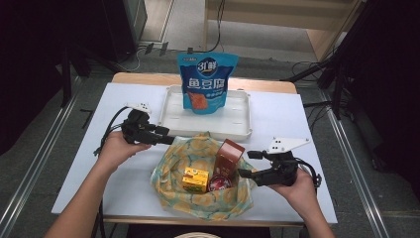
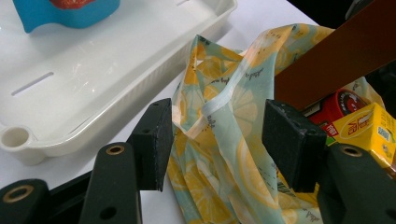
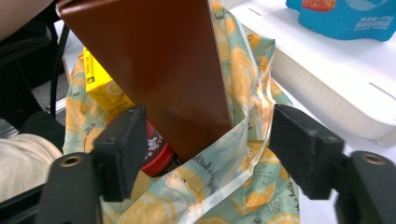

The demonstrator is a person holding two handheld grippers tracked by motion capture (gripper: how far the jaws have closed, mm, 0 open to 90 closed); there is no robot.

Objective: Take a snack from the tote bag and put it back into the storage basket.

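Apparently bag [image 1: 203, 178] rim between both open tongs.

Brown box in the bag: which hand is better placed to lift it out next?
Probably the right. The right gripper sits open beside the brown box, which stands between its fingers. The left gripper is open at the bag rim, farther off.

Both forearms come in from below, each hand wrapped around its tongs. The left tongs [image 1: 166, 136] point rightward with jaws spread wide. The right tongs [image 1: 247, 163] point leftward, jaws apart, seemingly gripping nothing, though the high view is small.
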